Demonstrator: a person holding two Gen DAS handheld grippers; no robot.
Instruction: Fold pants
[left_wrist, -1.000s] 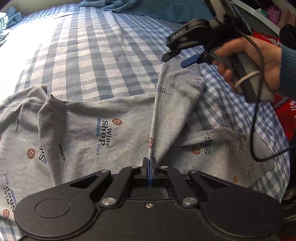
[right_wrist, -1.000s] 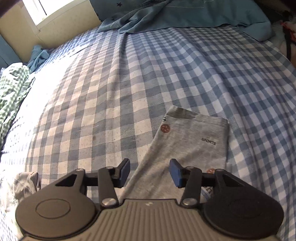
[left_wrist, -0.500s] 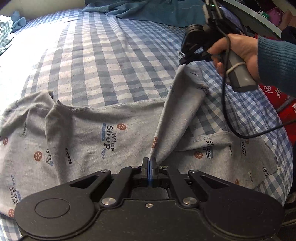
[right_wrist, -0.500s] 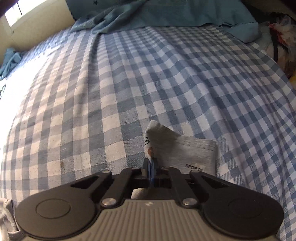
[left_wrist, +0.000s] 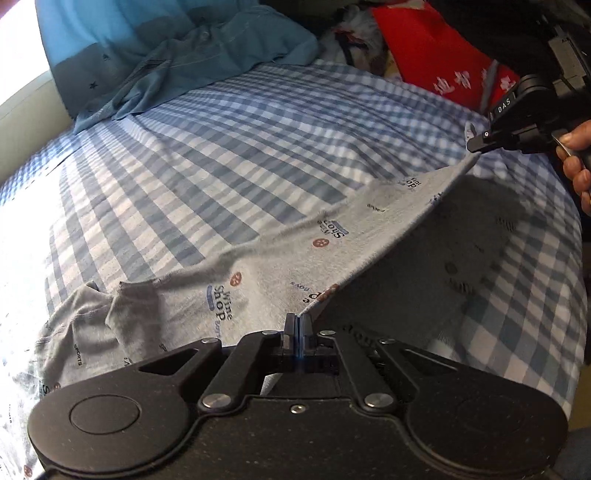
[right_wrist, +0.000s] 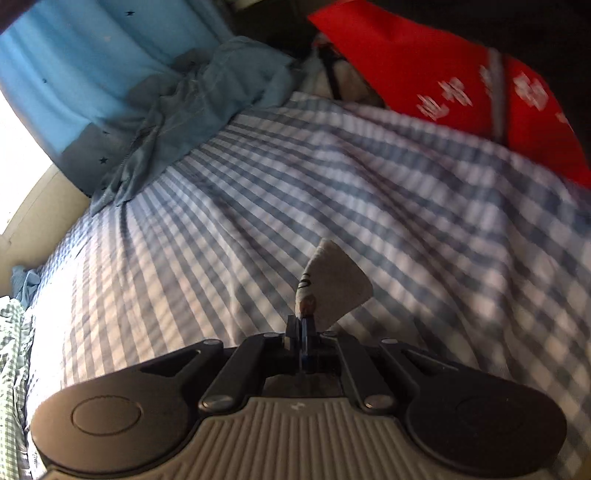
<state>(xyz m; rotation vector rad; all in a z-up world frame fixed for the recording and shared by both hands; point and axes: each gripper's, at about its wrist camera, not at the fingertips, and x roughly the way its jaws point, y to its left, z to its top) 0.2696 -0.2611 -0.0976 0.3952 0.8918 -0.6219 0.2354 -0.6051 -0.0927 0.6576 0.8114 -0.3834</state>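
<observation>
Grey printed pants (left_wrist: 280, 266) lie across a blue checked bed (left_wrist: 207, 177). One leg is lifted off the sheet and stretched taut between both grippers. My left gripper (left_wrist: 297, 322) is shut on the near edge of that leg. In the left wrist view my right gripper (left_wrist: 474, 144), held by a hand (left_wrist: 576, 166), pinches the leg's cuff at the far right. The right wrist view shows that gripper (right_wrist: 302, 323) shut on the grey cuff (right_wrist: 332, 284), which sticks up above its fingertips. The waist end bunches at the lower left (left_wrist: 85, 314).
A blue-grey garment (left_wrist: 192, 70) is heaped at the head of the bed under a light blue curtain (right_wrist: 74, 74). Red fabric with white characters (right_wrist: 461, 77) lies past the bed's far right edge. A green checked cloth (right_wrist: 11, 350) sits at the left.
The right gripper shut on the leg cuff and swept it sideways, lifting the leg off the bed and pulling it taut. Both views have rolled; the left gripper rose a little, still holding.
</observation>
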